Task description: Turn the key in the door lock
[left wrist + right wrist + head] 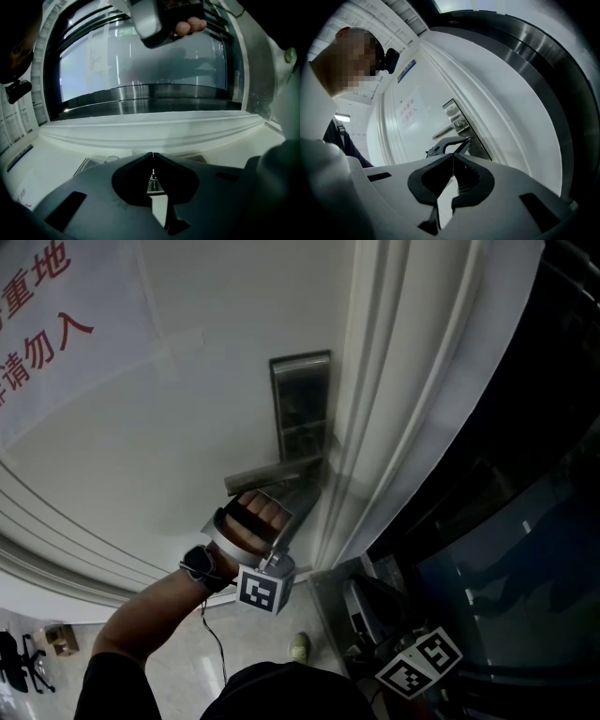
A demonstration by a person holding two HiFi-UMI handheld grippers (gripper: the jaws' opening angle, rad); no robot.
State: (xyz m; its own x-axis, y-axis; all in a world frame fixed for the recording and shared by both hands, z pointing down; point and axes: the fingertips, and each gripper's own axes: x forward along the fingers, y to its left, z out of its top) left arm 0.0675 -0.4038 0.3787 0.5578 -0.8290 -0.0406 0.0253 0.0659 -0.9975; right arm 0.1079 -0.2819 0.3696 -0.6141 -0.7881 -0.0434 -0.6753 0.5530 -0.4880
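Note:
A metal lock plate (pixel 300 413) with a lever handle (pixel 272 474) sits on the white door (pixel 169 427). My left gripper (pixel 309 486), held in a hand (pixel 255 518), reaches the plate just under the handle. In the left gripper view its jaws are shut (pixel 153 154), with the small metal key (pixel 153 179) showing between them. The right gripper view shows the left gripper's fingers (pixel 450 144) touching the lock plate (pixel 457 119). My right gripper (pixel 453 155) is shut with nothing in it. It hangs low at the right, away from the door, and its marker cube (pixel 419 662) shows there.
A paper sign with red print (pixel 37 306) is stuck on the door's upper left. The white door frame (pixel 403 427) borders dark glass panels (pixel 511 521) at the right. A small round object (pixel 298 645) and an office chair (pixel 23 662) are on the floor below.

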